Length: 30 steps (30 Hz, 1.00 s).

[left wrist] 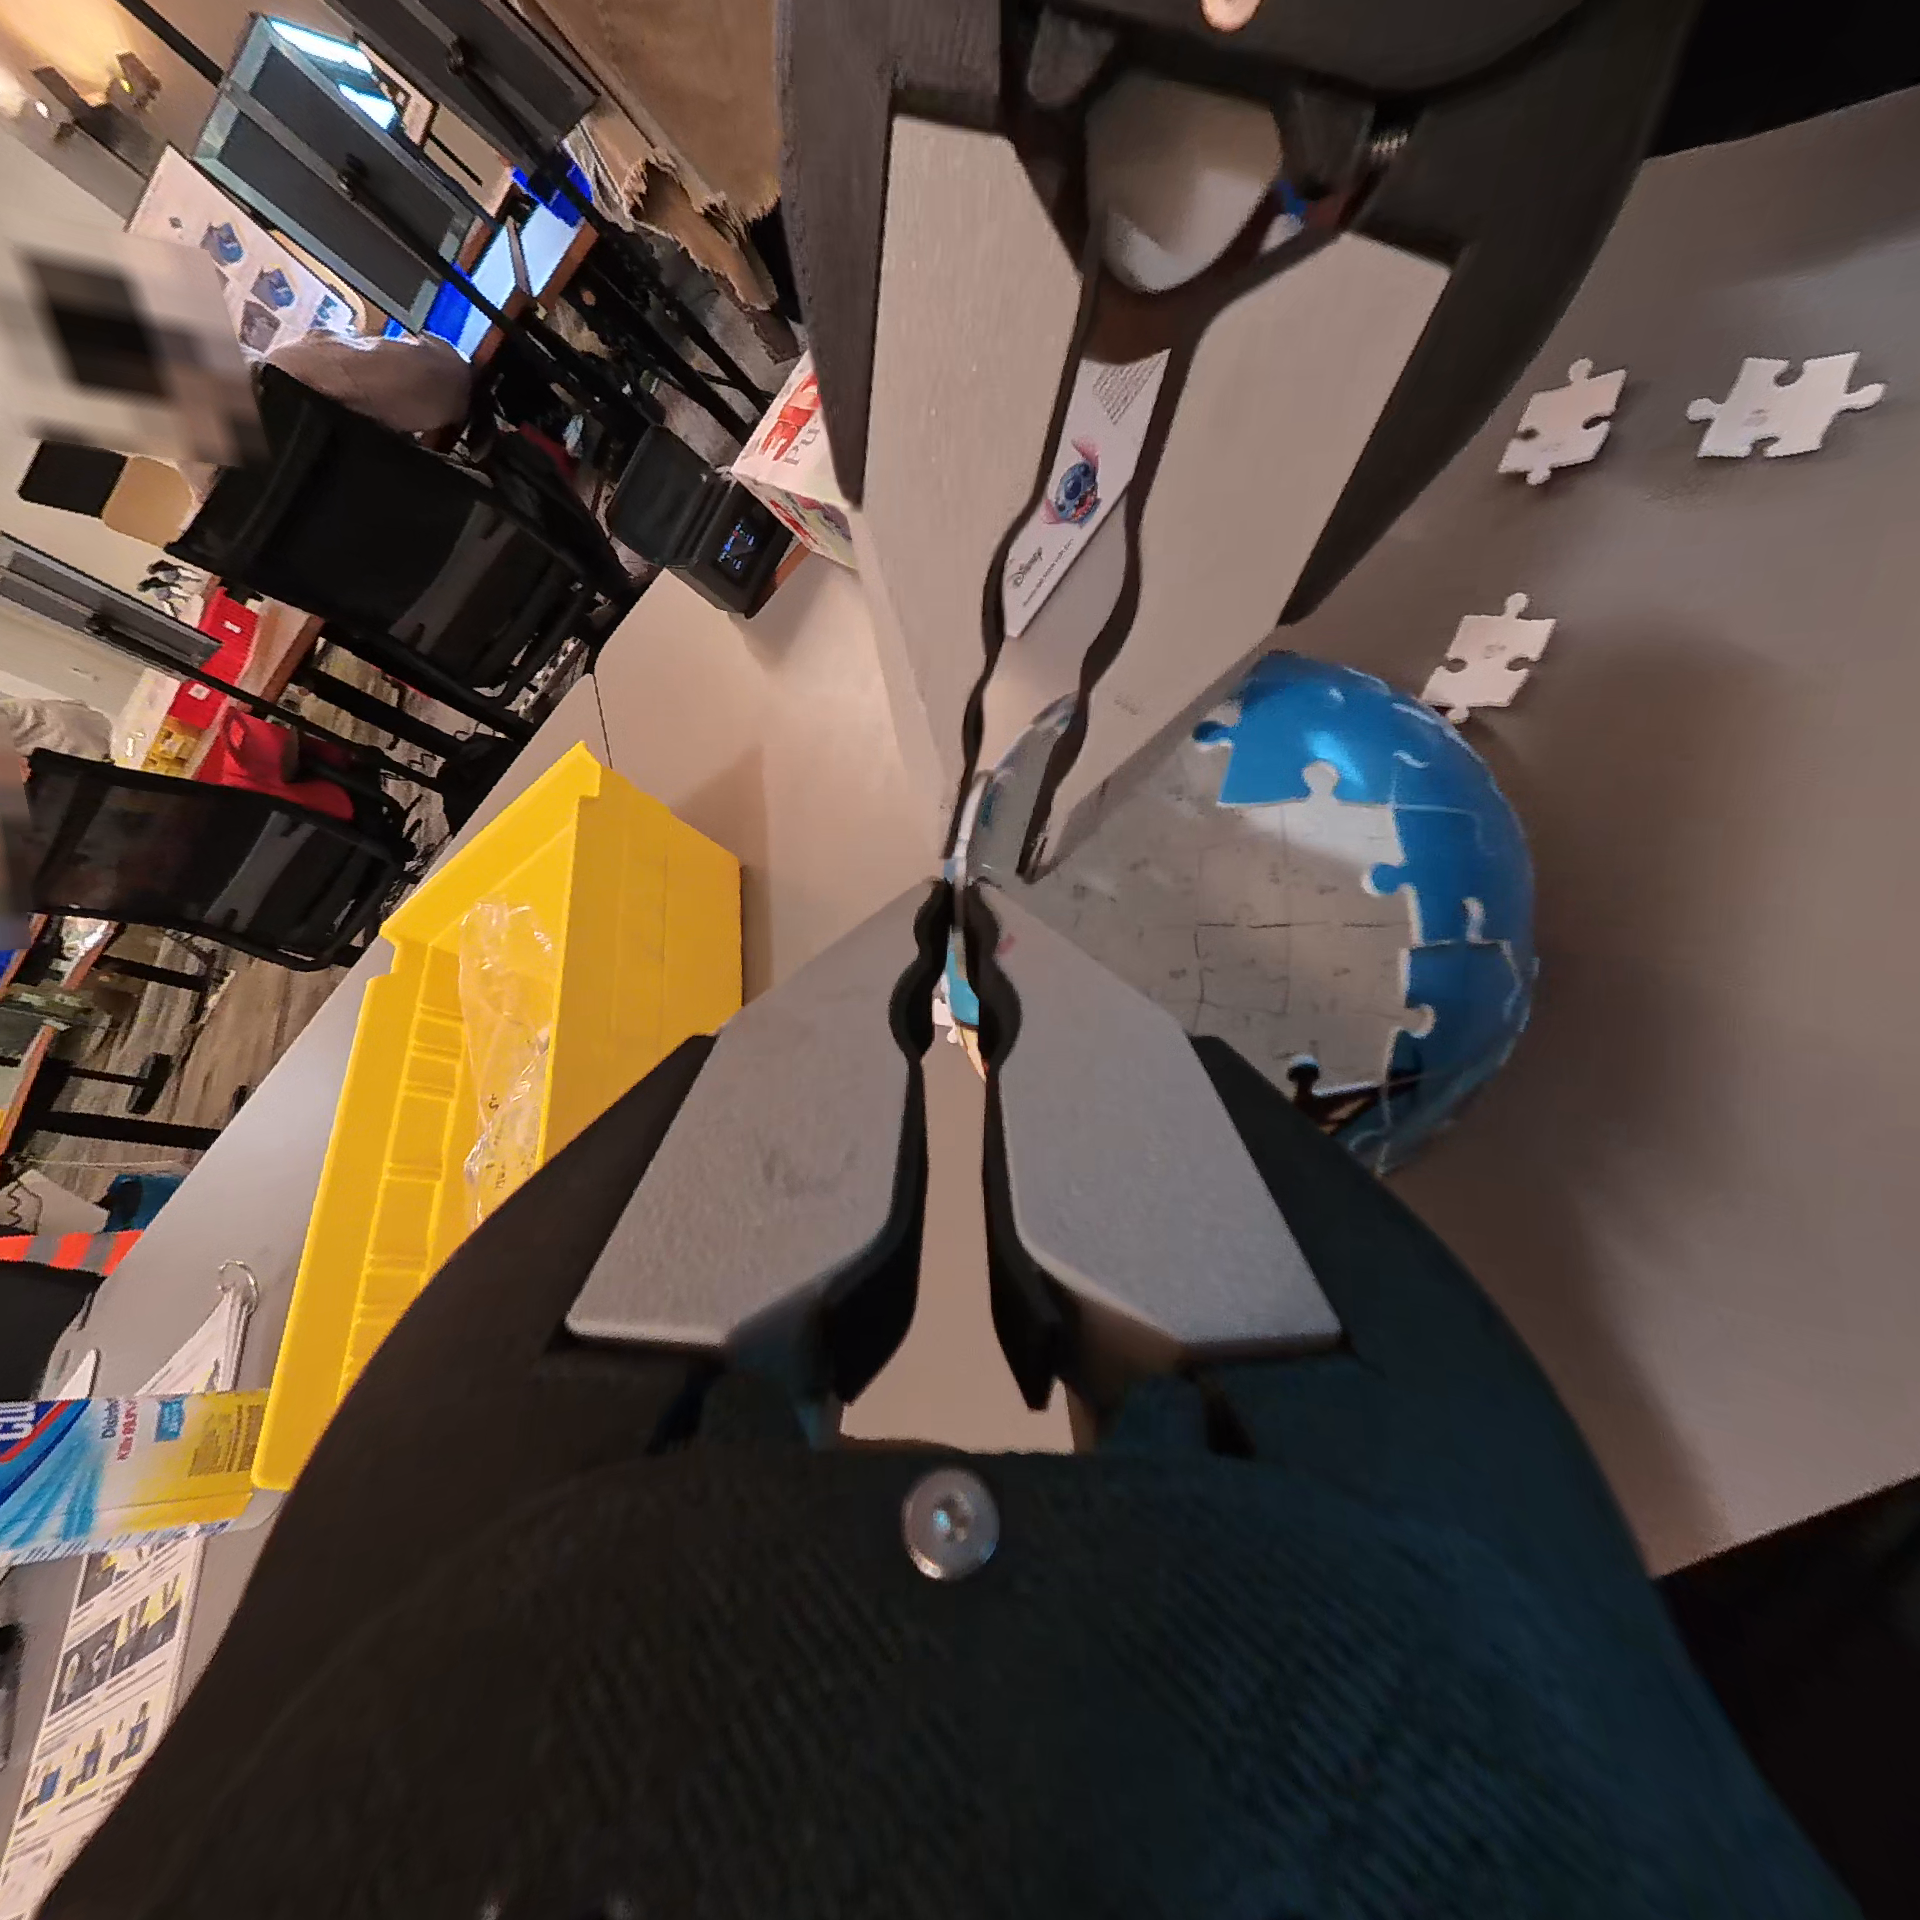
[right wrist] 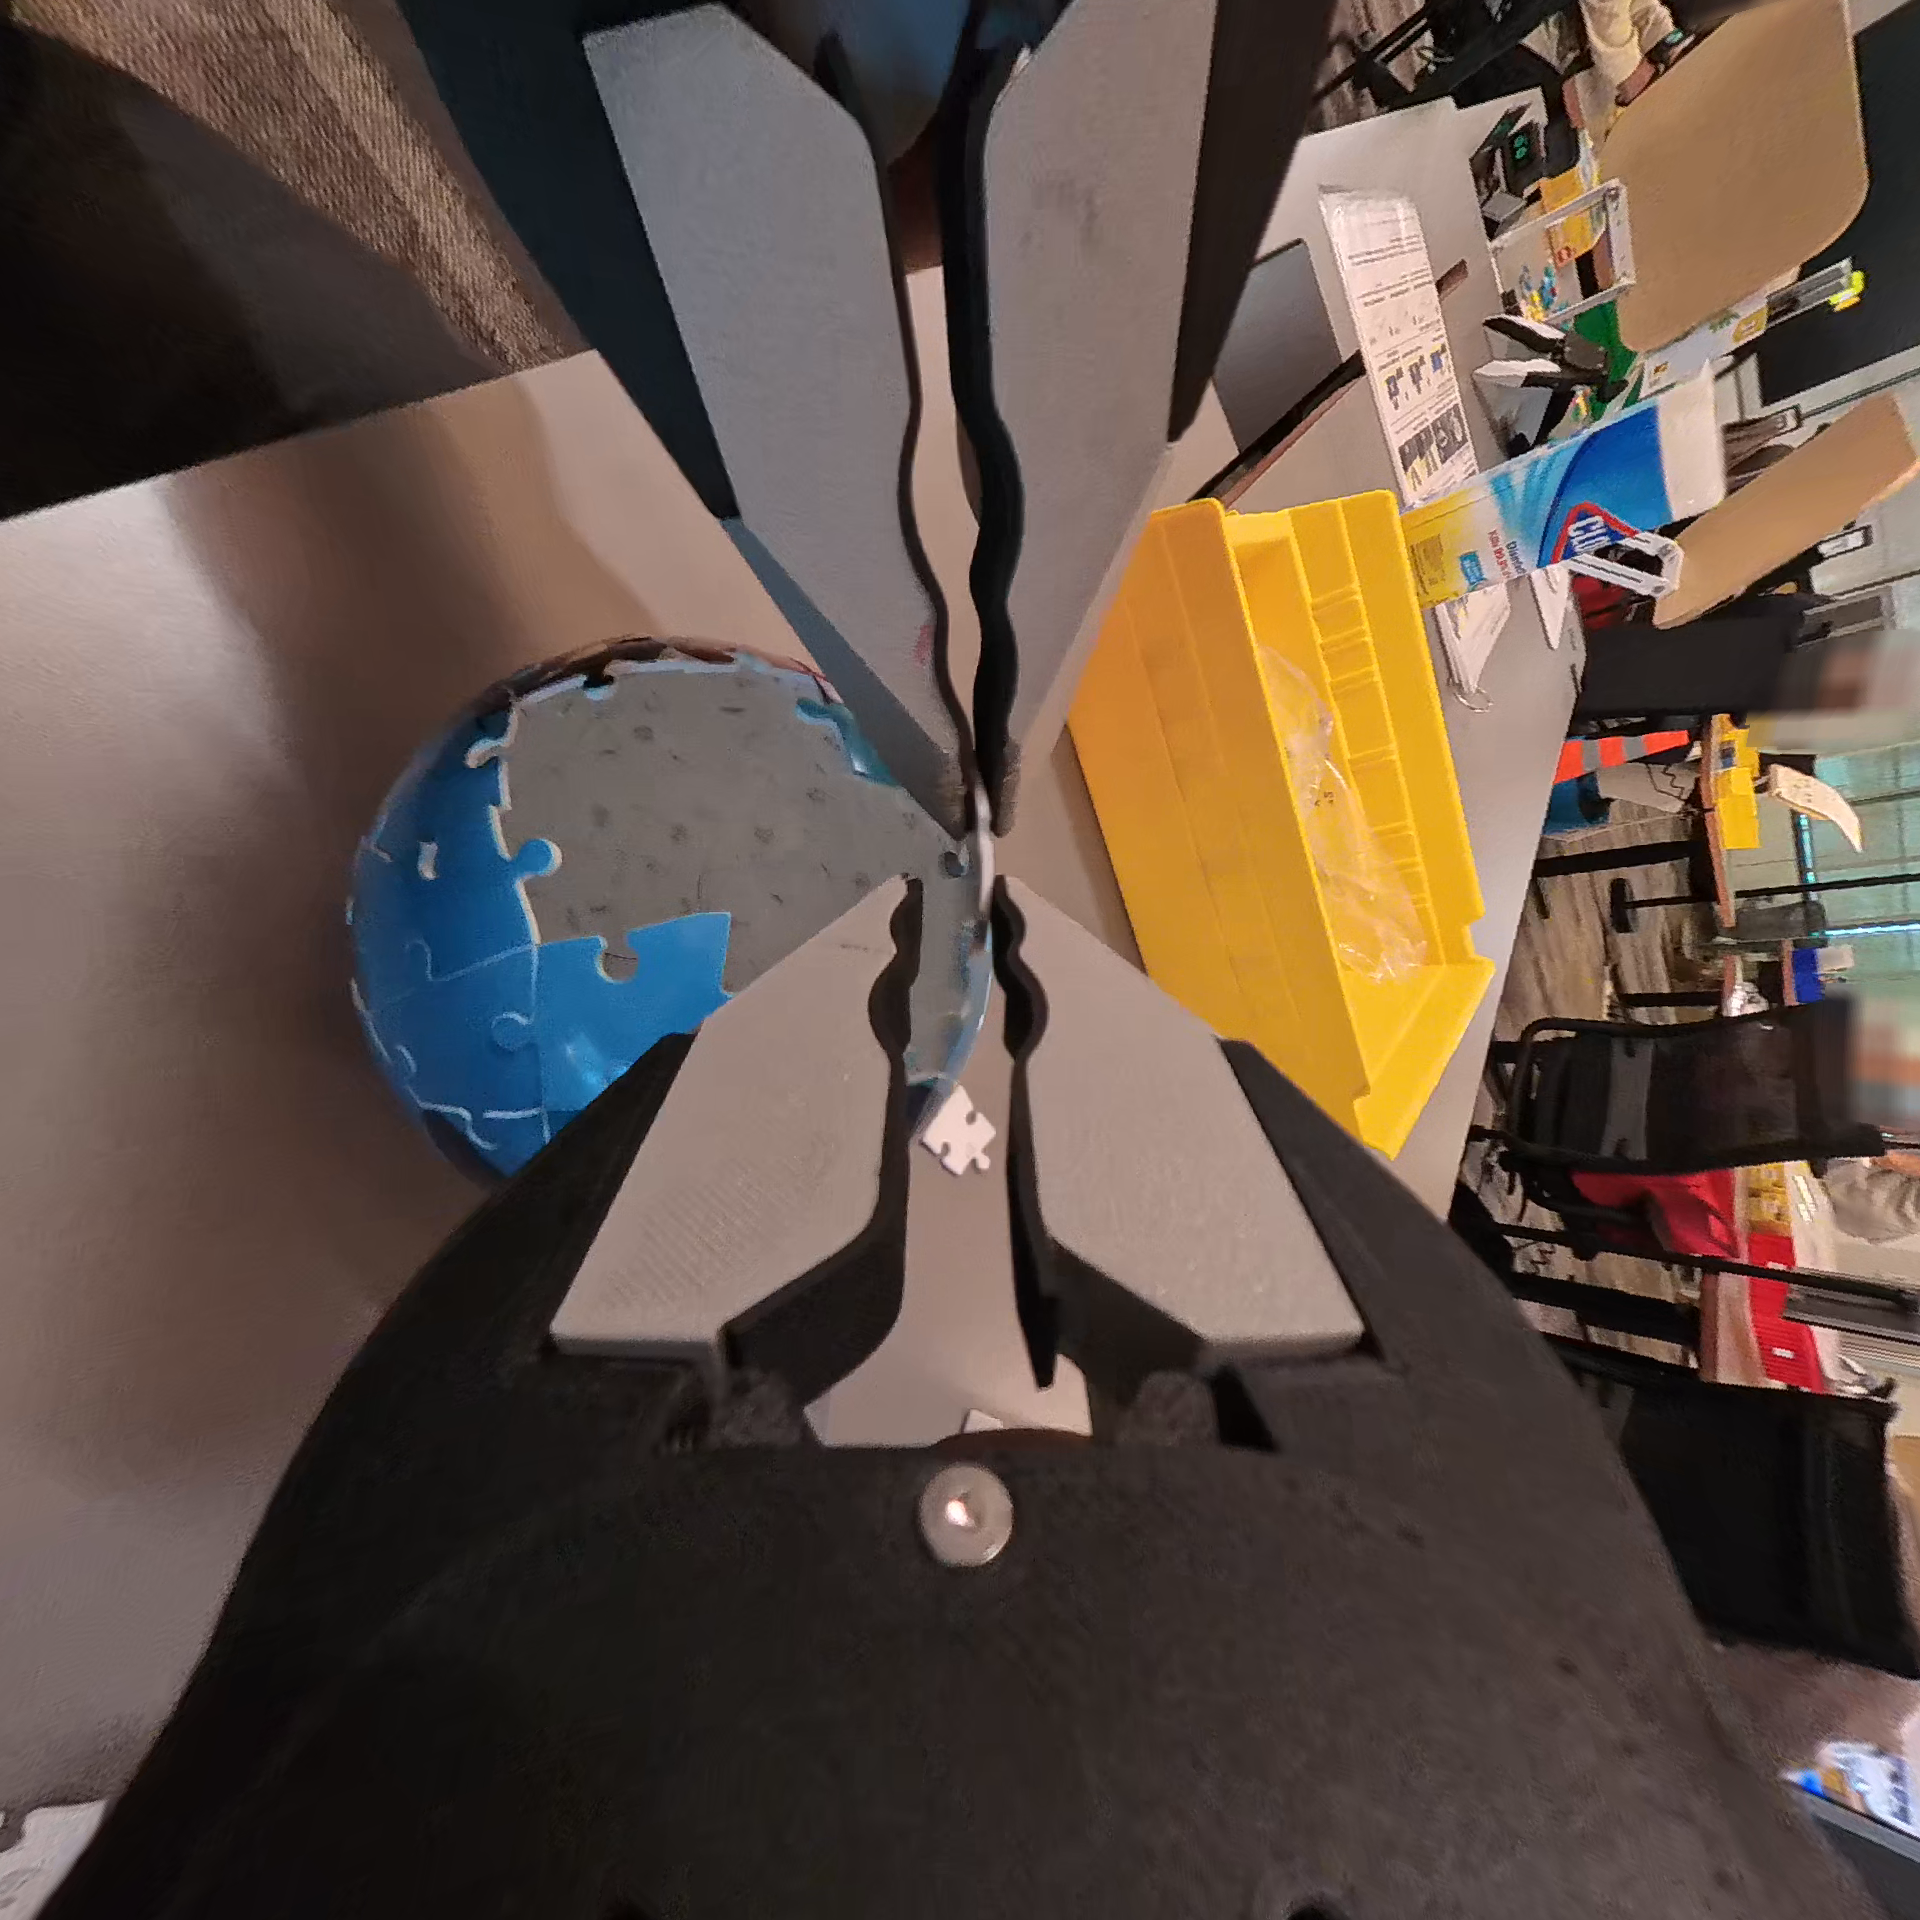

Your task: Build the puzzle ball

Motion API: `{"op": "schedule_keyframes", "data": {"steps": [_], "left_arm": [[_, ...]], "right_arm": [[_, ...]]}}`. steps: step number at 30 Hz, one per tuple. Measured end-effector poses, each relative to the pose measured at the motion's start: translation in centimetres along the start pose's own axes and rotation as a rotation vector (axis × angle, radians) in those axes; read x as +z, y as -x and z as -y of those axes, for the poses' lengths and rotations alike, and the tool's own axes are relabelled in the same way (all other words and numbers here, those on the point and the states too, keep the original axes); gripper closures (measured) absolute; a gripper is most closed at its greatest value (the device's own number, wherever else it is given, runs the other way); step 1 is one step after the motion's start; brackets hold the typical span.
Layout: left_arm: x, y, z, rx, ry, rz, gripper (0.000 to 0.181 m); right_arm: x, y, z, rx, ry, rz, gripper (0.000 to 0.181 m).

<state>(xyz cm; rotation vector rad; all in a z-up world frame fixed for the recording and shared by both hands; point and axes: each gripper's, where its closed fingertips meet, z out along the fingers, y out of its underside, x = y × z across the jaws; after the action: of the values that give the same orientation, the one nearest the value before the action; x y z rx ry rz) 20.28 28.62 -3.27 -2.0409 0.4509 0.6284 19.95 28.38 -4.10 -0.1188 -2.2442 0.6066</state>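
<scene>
Two hand-held grippers meet tip to tip above a grey table (left wrist: 1714, 1039), both at the open rim of a half-built puzzle ball (left wrist: 1351, 894). The left gripper (left wrist: 956, 935) has its fingers nearly together, pinching the thin edge of the ball's shell. The right gripper (right wrist: 966, 904), entering from the opposite side, has its fingers a little apart with the same rim lying between them; whether it presses on the rim cannot be told. The ball is a blue shell with a grey inside, resting on the table near its middle. Just beside it, toward the table's edge, lies a yellow bin (left wrist: 540, 1039) holding a clear plastic bag (left wrist: 504, 1039). Three loose white puzzle pieces (left wrist: 1558, 421) lie on the table beyond the ball, well apart from the bin.
</scene>
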Motion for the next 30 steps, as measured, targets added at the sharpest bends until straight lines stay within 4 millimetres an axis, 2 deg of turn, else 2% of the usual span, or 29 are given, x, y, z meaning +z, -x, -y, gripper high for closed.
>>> {"op": "schedule_keyframes", "data": {"steps": [5, 19, 30], "left_arm": [[-0.06, -0.18, 0.14, 0.011, 0.008, 0.008, 0.181], [-0.24, -0.39, -0.06, -0.028, 0.022, 0.029, 0.181], [-0.27, -0.38, -0.21, -0.171, 0.013, -0.134, 0.178]], "right_arm": [[0.67, -0.05, -0.17, -0.034, 0.021, -0.027, 0.174], [0.76, 0.12, 0.14, -0.046, -0.005, -0.031, 0.176], [0.94, 0.11, 0.13, -0.042, 0.000, -0.032, 0.178]]}}
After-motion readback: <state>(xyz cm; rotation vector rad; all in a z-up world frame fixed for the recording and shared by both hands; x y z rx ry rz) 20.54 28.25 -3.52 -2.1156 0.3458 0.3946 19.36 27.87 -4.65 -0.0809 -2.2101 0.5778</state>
